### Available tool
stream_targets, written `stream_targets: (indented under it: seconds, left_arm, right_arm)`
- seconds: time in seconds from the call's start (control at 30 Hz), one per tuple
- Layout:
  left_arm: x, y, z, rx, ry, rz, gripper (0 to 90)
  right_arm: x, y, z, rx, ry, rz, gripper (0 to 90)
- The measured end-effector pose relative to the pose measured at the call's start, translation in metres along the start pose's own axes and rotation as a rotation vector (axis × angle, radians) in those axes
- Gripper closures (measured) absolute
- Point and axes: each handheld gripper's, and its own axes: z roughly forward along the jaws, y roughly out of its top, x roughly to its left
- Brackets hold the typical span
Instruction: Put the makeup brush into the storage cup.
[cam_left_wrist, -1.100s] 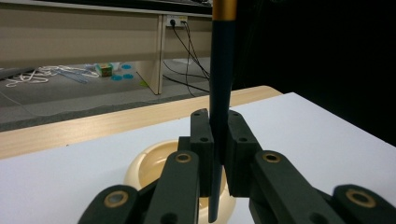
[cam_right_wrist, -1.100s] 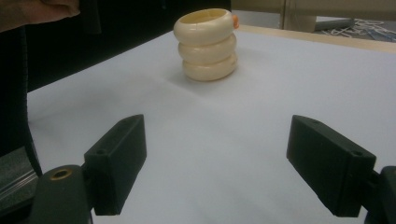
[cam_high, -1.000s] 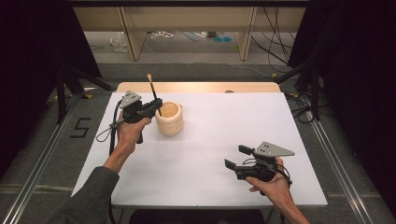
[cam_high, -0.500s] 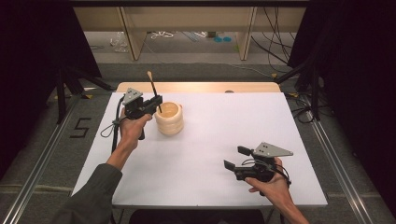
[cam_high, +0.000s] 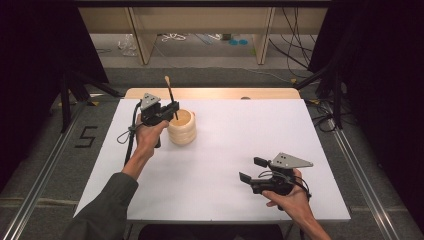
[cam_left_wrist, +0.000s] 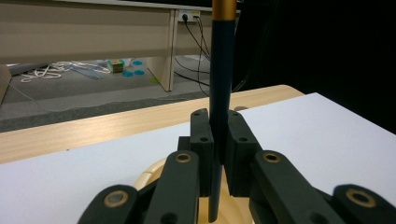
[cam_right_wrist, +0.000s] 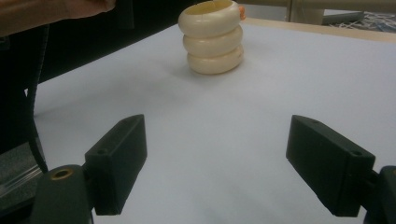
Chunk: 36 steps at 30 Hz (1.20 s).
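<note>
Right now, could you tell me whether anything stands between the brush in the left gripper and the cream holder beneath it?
Nothing visible does. The left gripper is clamped on the brush, which stands about upright with its lower end right above the open mouth of the cream ringed holder.

Overhead forward view (plus gripper close-ups)

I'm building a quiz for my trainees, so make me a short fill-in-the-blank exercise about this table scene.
1. The left tool is shut on a dark, slim ____.
2. That stick stands over the cream ____ made of three stacked rings.
3. The right tool has its jaws ____, with nothing between them.
4. The holder stands on a ____ table cover.

Missing words: stick; holder; open; white
</note>
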Motion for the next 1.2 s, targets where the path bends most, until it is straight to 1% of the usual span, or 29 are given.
stream_targets:
  seconds: [0.23, 0.3, 0.33, 0.37, 0.43, 0.47, 0.5, 0.53, 0.57, 0.63, 0.67, 0.7, 0.73, 0.77, 1.0, 1.2]
  left_arm:
    - [-0.001, -0.006, 0.007, 0.004, 0.003, 0.005, 83.6]
    - [-0.002, -0.006, 0.007, 0.002, 0.002, 0.006, 83.6]
    - [-0.002, -0.006, 0.008, 0.001, -0.001, 0.009, 83.6]
    - [-0.002, -0.007, 0.009, 0.002, 0.001, 0.011, 83.6]
    - [-0.001, -0.009, 0.009, 0.006, 0.007, 0.005, 83.5]
    - [0.000, -0.010, 0.010, 0.004, 0.008, 0.000, 83.6]
    - [0.000, -0.011, 0.010, 0.008, 0.012, 0.000, 83.6]
    - [0.001, -0.013, 0.011, 0.008, 0.016, -0.003, 83.6]
    - [0.002, -0.015, 0.011, 0.012, 0.019, -0.003, 83.6]
    - [0.004, -0.019, 0.012, 0.016, 0.025, -0.011, 83.6]
    - [0.005, -0.021, 0.012, 0.018, 0.026, -0.018, 83.5]
    - [0.006, -0.023, 0.012, 0.019, 0.024, -0.016, 83.5]
    - [0.006, -0.024, 0.012, 0.022, 0.028, -0.016, 83.5]
    - [0.006, -0.025, 0.012, 0.019, 0.028, -0.019, 83.6]
    - [0.005, -0.026, 0.012, 0.019, 0.019, -0.016, 83.5]
    - [0.005, -0.030, 0.013, 0.026, 0.021, -0.011, 83.4]
  right_arm:
    - [0.000, -0.001, 0.001, -0.002, 0.002, -0.007, 21.4]
    - [0.001, -0.001, 0.001, 0.009, 0.016, 0.012, 21.4]
    - [0.001, -0.001, 0.001, 0.011, 0.016, 0.014, 21.5]
    - [0.001, -0.001, -0.001, 0.022, -0.001, 0.004, 21.5]
    - [0.001, -0.001, 0.000, 0.015, 0.020, 0.016, 21.6]
    - [0.001, -0.001, 0.000, 0.018, 0.014, 0.013, 21.7]
    - [0.001, 0.000, -0.002, 0.043, -0.003, -0.001, 21.7]
    - [0.001, 0.000, -0.002, 0.047, -0.002, 0.002, 21.7]
    - [0.000, 0.000, -0.002, 0.036, -0.008, -0.011, 21.7]
    - [0.000, 0.000, -0.001, 0.035, -0.006, -0.013, 21.7]
    - [0.000, -0.001, 0.002, 0.001, 0.012, -0.009, 21.8]
    - [0.000, 0.000, -0.001, 0.027, -0.001, -0.010, 21.7]
    - [0.000, 0.000, -0.001, 0.037, -0.006, -0.012, 21.7]
    - [0.000, -0.001, 0.001, 0.005, 0.013, -0.009, 21.8]
    - [0.000, -0.002, 0.002, 0.009, 0.014, -0.008, 21.7]
    - [0.000, -0.002, 0.002, 0.009, 0.014, -0.012, 21.7]
